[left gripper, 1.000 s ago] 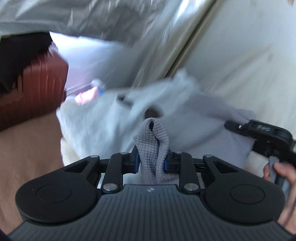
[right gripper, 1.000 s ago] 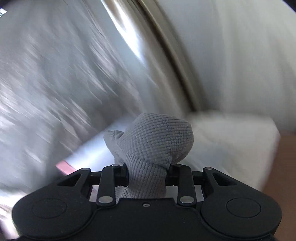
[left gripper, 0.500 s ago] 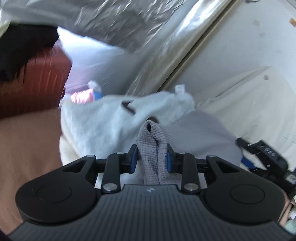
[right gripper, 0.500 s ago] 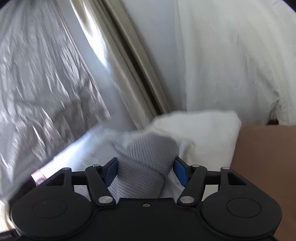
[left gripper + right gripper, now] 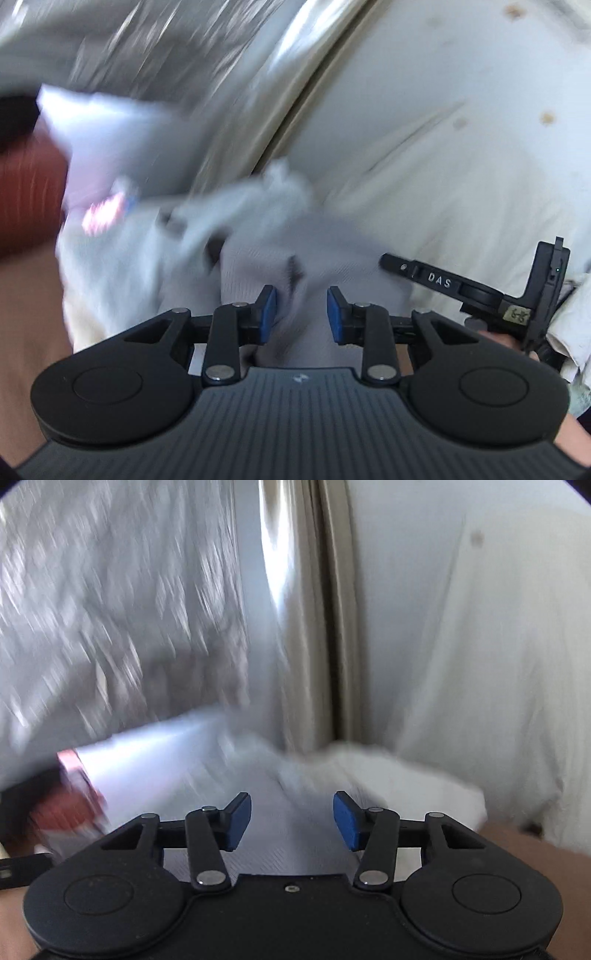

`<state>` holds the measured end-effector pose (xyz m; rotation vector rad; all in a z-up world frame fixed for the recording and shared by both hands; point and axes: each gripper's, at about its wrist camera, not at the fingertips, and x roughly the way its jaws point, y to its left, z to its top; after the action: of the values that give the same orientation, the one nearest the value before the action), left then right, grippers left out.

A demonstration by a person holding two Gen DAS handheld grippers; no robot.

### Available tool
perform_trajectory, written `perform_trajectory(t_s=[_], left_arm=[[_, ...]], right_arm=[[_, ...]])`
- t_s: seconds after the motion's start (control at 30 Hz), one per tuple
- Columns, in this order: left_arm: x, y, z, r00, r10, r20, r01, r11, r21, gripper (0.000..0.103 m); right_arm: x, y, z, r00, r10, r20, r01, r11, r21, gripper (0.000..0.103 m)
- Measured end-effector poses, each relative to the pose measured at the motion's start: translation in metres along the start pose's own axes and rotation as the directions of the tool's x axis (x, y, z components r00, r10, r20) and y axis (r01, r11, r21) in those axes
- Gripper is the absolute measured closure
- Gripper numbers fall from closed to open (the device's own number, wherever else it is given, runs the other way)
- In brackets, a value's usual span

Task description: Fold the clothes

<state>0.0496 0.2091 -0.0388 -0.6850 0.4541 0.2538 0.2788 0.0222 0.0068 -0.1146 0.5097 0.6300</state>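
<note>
A grey waffle-knit garment [image 5: 295, 273] lies blurred on a pile of pale clothes [image 5: 122, 266] just ahead of my left gripper [image 5: 301, 314], whose blue-padded jaws stand open with the cloth below and between them, not pinched. In the right wrist view the same grey garment [image 5: 258, 819] lies under and ahead of my right gripper [image 5: 291, 819], which is open and holds nothing. From the left wrist view I see the right gripper's black body [image 5: 480, 291] at the right, with a hand on it.
A reddish-brown suitcase [image 5: 26, 199] stands at the left. A silver foil curtain [image 5: 110, 609] and beige drape [image 5: 314, 627] hang behind. Cream sheets [image 5: 461, 166] cover the right side. A tan surface [image 5: 29, 314] lies at lower left. A pink item [image 5: 103, 214] sits near the pile.
Both grippers were shut on bunches of the grey garment; both have opened and let it drop onto the pile. Both views are blurred by movement.
</note>
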Motion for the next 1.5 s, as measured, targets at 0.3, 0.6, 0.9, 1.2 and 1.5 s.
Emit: perform_trajectory(t_s=[0.3,0.6,0.9,1.2,1.5], left_arm=[[0.008,0.011,-0.006,0.987,0.116,-0.111,-0.121,0.992,-0.041,0.071],[-0.037,0.007,0.004,0.962,0.199,0.186,-0.200,0.980,-0.011,0.072],[0.011,-0.009,-0.010,0.999,-0.027,-0.025,0.026,0.997,-0.067,0.073],[0.021,-0.017,-0.026,0.990,0.065,-0.125,-0.072,0.996,-0.054,0.074],[0.011,-0.023,-0.017,0.990,0.089,-0.110,-0.091,0.996,-0.009,0.057]], right_arm=[[0.029,-0.036,-0.033,0.996,-0.005,-0.092,0.022,0.981,0.191,0.044],[-0.022,-0.014,-0.032,0.983,-0.098,0.154,0.068,0.980,0.188,0.042],[0.008,0.023,-0.025,0.991,0.124,0.052,-0.123,0.992,-0.027,0.054],[0.042,0.015,-0.063,0.996,0.070,0.059,-0.072,0.997,0.024,0.060],[-0.055,0.051,-0.094,0.999,-0.013,0.048,-0.003,0.951,0.308,0.036]])
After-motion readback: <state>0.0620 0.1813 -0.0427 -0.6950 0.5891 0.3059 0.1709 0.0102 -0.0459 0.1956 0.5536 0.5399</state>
